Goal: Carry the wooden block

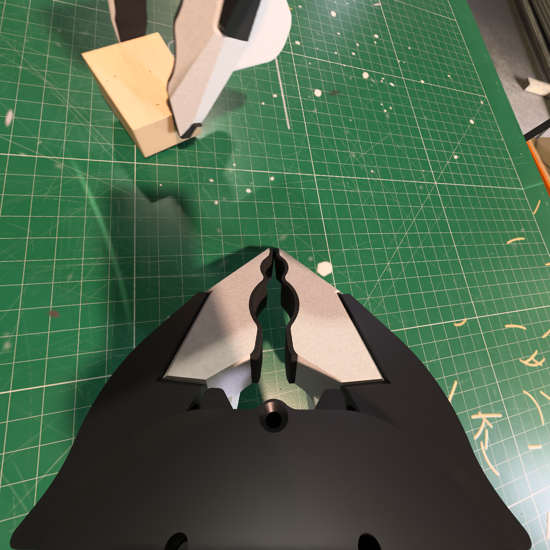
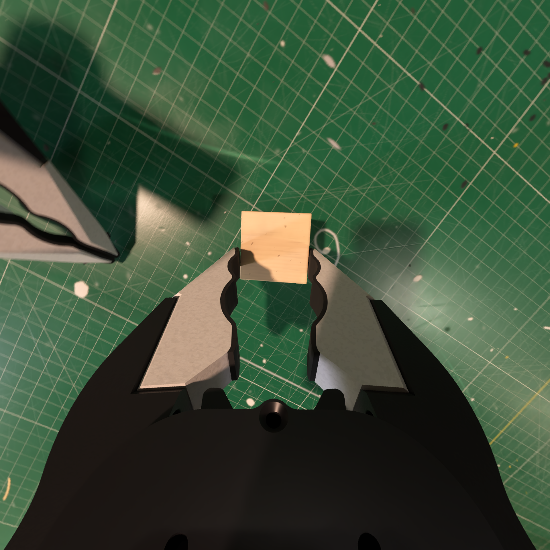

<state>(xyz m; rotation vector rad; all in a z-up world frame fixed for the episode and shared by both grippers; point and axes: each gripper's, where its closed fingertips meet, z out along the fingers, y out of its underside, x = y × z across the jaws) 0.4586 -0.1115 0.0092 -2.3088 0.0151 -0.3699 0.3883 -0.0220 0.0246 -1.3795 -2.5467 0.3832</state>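
The wooden block (image 2: 275, 247) is a pale cube on the green cutting mat (image 2: 416, 148). My right gripper (image 2: 273, 253) is shut on it, one fingertip pressed to each side of the cube. I cannot tell whether the block is clear of the mat. In the left wrist view the block (image 1: 131, 86) is at the upper left, with one of the right gripper's fingers (image 1: 193, 83) flat against its near side; the other finger is mostly hidden behind it. My left gripper (image 1: 273, 250) is shut and empty, low over the mat, a short way from the block. It also shows at the left edge of the right wrist view (image 2: 113, 256).
The mat (image 1: 387, 193) ends at the right in the left wrist view, with a grey surface beyond it. A small pale wood offcut (image 1: 535, 86) and an orange-edged object (image 1: 540, 166) lie past that edge. A thin white loop of cord (image 2: 334, 238) lies beside the block.
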